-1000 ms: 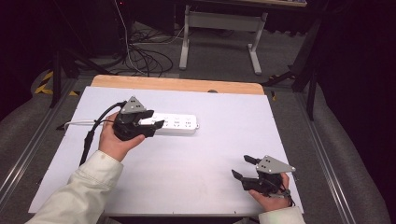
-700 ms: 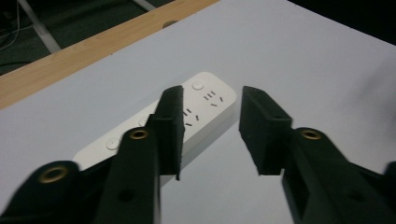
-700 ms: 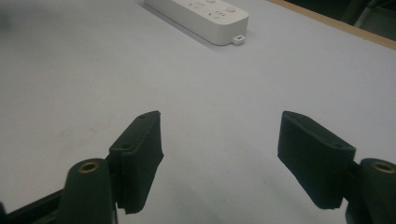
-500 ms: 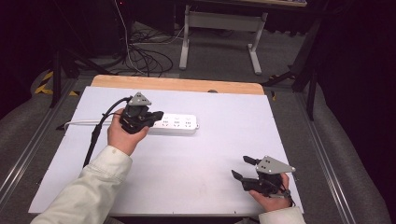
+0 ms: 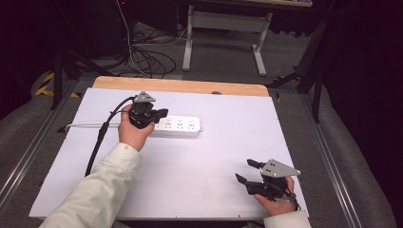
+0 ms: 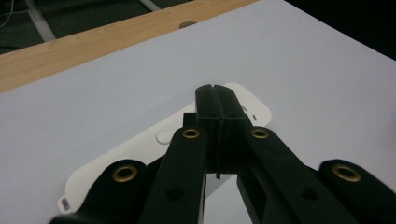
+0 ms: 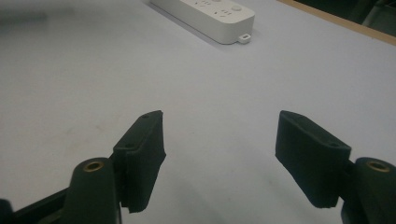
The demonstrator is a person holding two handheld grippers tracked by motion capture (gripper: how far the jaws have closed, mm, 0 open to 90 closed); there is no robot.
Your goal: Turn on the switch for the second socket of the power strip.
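Observation:
A white power strip [image 5: 183,126] lies across the far middle of the white board [image 5: 190,161]. My left gripper [image 5: 160,114] hovers over its left end with the jaws shut. In the left gripper view the two pads [image 6: 208,107] press flat together above the power strip [image 6: 140,142], with nothing between them. Near the front right corner my right gripper [image 5: 244,170] rests low over bare board. Its jaws stand wide apart and empty. In the right gripper view the right gripper [image 7: 219,140] faces the power strip [image 7: 210,11] far ahead.
The strip's white cord [image 5: 85,125] runs left across the board. A black cable [image 5: 97,142] trails from the left gripper along the sleeve. A wooden edge [image 5: 180,86] borders the far side. Beyond it are floor cables and a metal stand [image 5: 223,28].
The left hand has shifted right and slightly away, lower over the strip's left end, and its jaws have gone from apart to shut. The right hand has stayed put.

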